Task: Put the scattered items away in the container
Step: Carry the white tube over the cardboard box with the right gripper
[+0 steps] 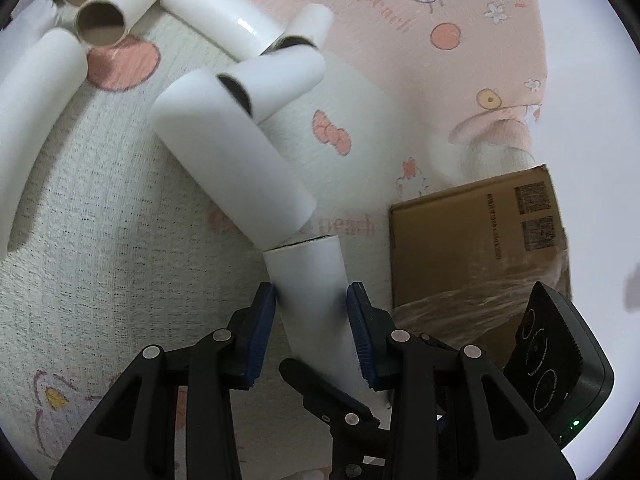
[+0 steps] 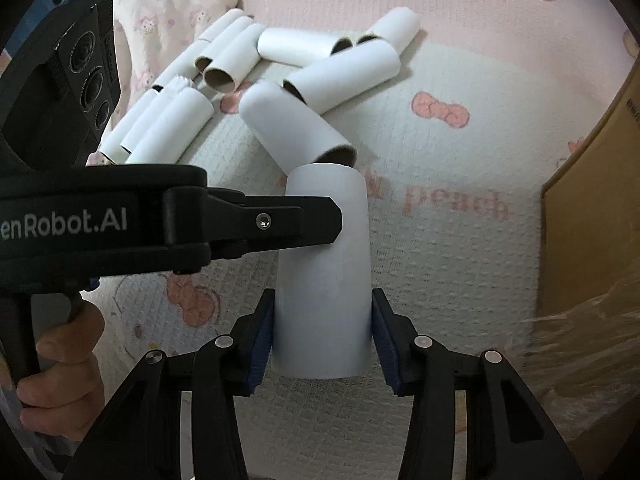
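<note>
One white cardboard tube (image 1: 308,292) lies on the blanket with both grippers on it. My left gripper (image 1: 311,300) has its blue pads against the tube's sides, shut on it. In the right wrist view the same tube (image 2: 324,288) sits between the blue pads of my right gripper (image 2: 323,320), which touch both its sides. There the left gripper's black finger (image 2: 304,220) crosses the tube's far part. Several more white tubes (image 2: 296,132) lie scattered beyond. The cardboard box (image 1: 472,248) stands to the right.
A pink and cream cartoon-print blanket (image 2: 440,152) covers the surface. A hand (image 2: 60,380) holds the left gripper's handle at lower left. The box wall (image 2: 592,240) is close on the right, with clear wrap over its lower part. A tube pile (image 1: 224,148) lies just ahead.
</note>
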### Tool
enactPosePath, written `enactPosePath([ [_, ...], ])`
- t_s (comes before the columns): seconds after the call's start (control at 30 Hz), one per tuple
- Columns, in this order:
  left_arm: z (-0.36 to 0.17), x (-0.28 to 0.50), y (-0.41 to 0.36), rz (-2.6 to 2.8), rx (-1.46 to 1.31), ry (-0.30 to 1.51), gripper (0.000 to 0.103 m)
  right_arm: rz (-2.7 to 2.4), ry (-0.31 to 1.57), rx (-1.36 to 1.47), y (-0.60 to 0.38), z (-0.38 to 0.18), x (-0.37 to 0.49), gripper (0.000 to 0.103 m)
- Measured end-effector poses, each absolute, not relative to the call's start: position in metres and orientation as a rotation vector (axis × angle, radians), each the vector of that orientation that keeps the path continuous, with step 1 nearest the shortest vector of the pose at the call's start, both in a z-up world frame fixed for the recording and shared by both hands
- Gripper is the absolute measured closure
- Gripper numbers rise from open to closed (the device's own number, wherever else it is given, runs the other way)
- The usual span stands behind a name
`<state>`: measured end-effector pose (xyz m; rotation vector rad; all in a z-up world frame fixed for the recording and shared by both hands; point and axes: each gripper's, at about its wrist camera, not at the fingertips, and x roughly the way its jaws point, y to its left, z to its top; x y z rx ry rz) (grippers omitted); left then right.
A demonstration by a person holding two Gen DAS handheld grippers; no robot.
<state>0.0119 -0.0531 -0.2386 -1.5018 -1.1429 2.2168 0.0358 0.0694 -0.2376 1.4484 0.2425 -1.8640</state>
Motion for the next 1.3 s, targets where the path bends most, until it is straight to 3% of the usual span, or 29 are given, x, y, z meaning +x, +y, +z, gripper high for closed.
enactPosePath([
  [0.33, -0.174, 0.008, -0.053, 2.307, -1.368, -1.064, 0.062, -1.934, 0.264, 1.335, 0.073, -0.184, 0.034, 0.06],
  [0.6, -0.082, -0.016, -0.022, 2.419, -1.172, -0.754, 0.062, -2.074, 0.229, 1.203, 0.096, -0.112, 0.007, 0.06],
  [0.77, -0.048, -0.031, 0.003, 2.401, -1.14, -0.658, 0.063, -2.148, 0.211, 1.149, 0.12, -0.077, -0.002, 0.06],
  [1.13, -0.011, -0.069, 0.077, 2.245, -1.169, -0.497, 0.063, -2.238, 0.131, 1.143, 0.191, -0.057, -0.025, 0.06],
  [1.3, 0.006, -0.088, 0.127, 2.188, -1.19, -0.318, 0.063, -2.256, 0.062, 1.187, 0.233, -0.055, -0.051, 0.06],
])
